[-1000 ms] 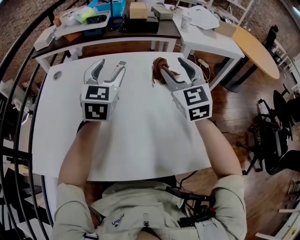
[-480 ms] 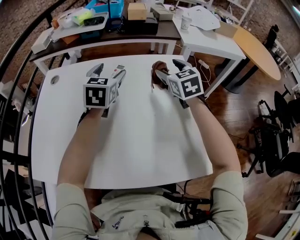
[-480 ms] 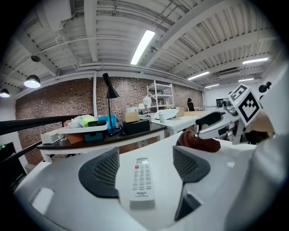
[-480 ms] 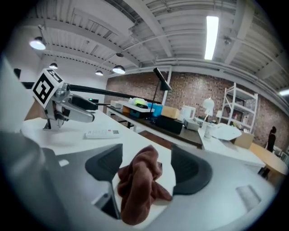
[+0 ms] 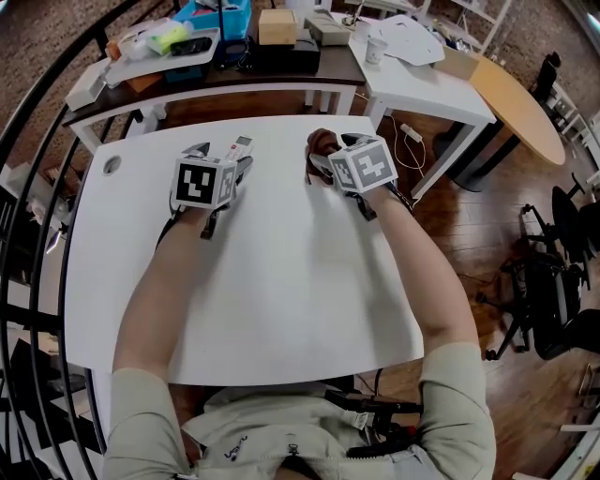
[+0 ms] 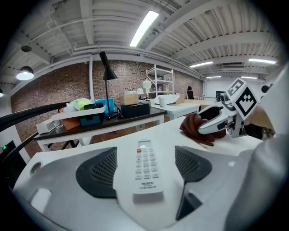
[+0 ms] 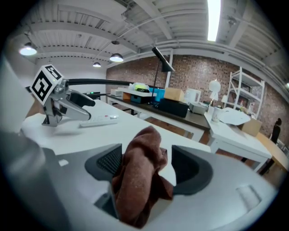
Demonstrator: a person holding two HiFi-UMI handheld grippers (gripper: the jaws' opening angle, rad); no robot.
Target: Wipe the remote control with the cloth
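A white remote control (image 6: 145, 173) lies flat on the white table (image 5: 281, 281), lengthwise between the jaws of my left gripper (image 6: 144, 158). Those jaws are opening, and a gap shows on each side of the remote. In the head view the remote's (image 5: 241, 143) far end pokes out past the left gripper (image 5: 222, 156). A crumpled brown cloth (image 7: 140, 180) sits bunched between the jaws of my right gripper (image 7: 145, 163), which are also opening; the right pad stands apart from it. From above, the cloth (image 5: 322, 142) lies by the right gripper (image 5: 332, 152), near the table's far edge.
Behind the white table stands a dark side table (image 5: 281, 58) with a blue bin (image 5: 214, 13), boxes and clutter. A second white table (image 5: 422, 66) and a round wooden one (image 5: 520, 103) stand at the back right. A black railing (image 5: 37, 187) curves along the left.
Both grippers have moved toward the table's far edge and sunk down to its top, tipping forward. Their jaws stand wider, with the remote and the cloth resting between them.
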